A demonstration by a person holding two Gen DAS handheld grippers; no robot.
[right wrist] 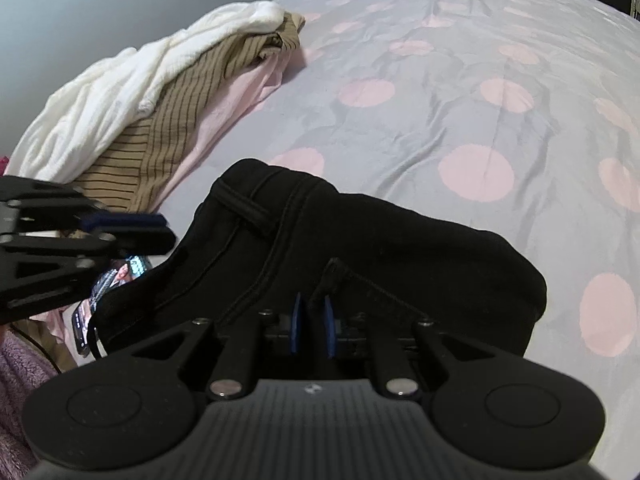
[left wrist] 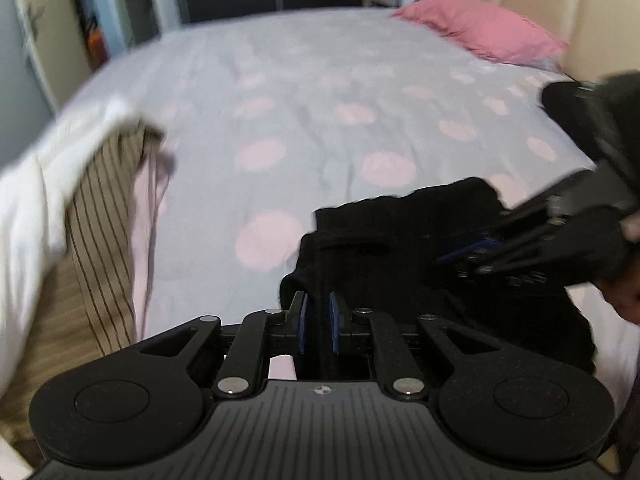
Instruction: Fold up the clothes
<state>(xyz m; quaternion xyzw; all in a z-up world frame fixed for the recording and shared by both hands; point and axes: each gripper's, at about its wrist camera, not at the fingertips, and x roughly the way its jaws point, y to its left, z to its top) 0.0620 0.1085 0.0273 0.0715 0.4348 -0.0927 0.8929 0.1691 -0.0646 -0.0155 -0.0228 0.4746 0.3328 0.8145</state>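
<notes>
Black trousers (left wrist: pixel 400 240) with seams and a belt loop lie bunched on the near part of the bed. In the left wrist view my left gripper (left wrist: pixel 319 304) is shut on the trousers' left edge, with black cloth running down between its blue pads. From the right, my right gripper (left wrist: pixel 446 259) reaches onto the same trousers. In the right wrist view my right gripper (right wrist: pixel 312 308) is shut on a raised fold of the trousers (right wrist: pixel 360 232). My left gripper (right wrist: pixel 166 228) sits at their left edge.
The bed (left wrist: pixel 280 80) has a lilac sheet with pink dots. A pile of white, brown-striped and pink clothes (right wrist: pixel 160 80) lies at its left side. A pink pillow (left wrist: pixel 480 28) rests by the beige headboard. A lit phone (right wrist: pixel 116 280) lies under the trousers' left edge.
</notes>
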